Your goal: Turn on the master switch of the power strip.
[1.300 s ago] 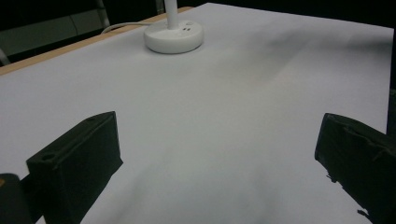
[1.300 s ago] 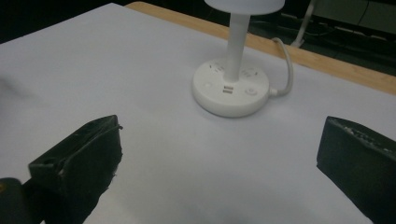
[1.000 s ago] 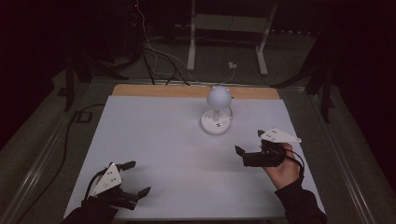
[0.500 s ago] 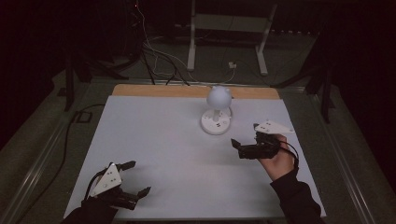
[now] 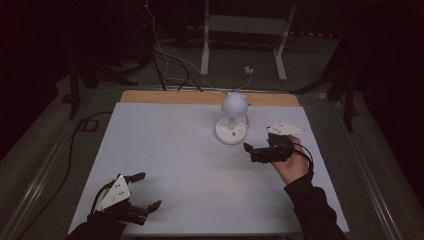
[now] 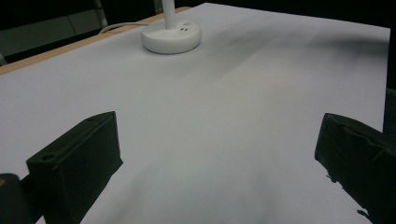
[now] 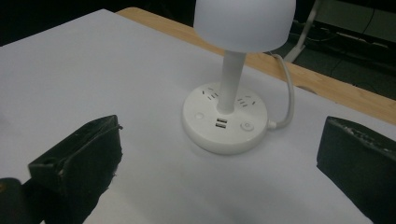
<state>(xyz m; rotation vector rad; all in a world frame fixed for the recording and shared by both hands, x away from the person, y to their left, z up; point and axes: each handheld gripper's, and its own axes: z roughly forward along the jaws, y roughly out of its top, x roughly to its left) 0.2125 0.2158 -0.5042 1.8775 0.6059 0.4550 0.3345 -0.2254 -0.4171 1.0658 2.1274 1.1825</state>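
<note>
A small white desk lamp with a round dome shade, a thin stem and a flat round plastic base stands upright near the far edge of the white-topped table, a little right of the middle. Behind its base, a strip of bare light wood runs along the table's far edge. In the right gripper view the lamp base shows socket slots, two small ports and a round button on top, and a white cord leaves its right side and curves back over the wooden strip.

The right gripper hovers just beside the lamp, on its right and slightly nearer the person, held by a hand whose dark sleeve comes in from the bottom. It points toward the base, with a narrow band of bare tabletop between them. Its jaws stand wide apart with nothing between them; the base sits in the gap as seen along them, not touched.

The left gripper rests low by the near left corner of the table, close to the near edge and well apart from the lamp. Its jaws are likewise spread wide and empty. In the left gripper view, a broad stretch of bare white surface lies between it and the lamp base.

The middle and left of the table are open. To the right of the right hand, a strip of tabletop remains before the right edge.
</note>
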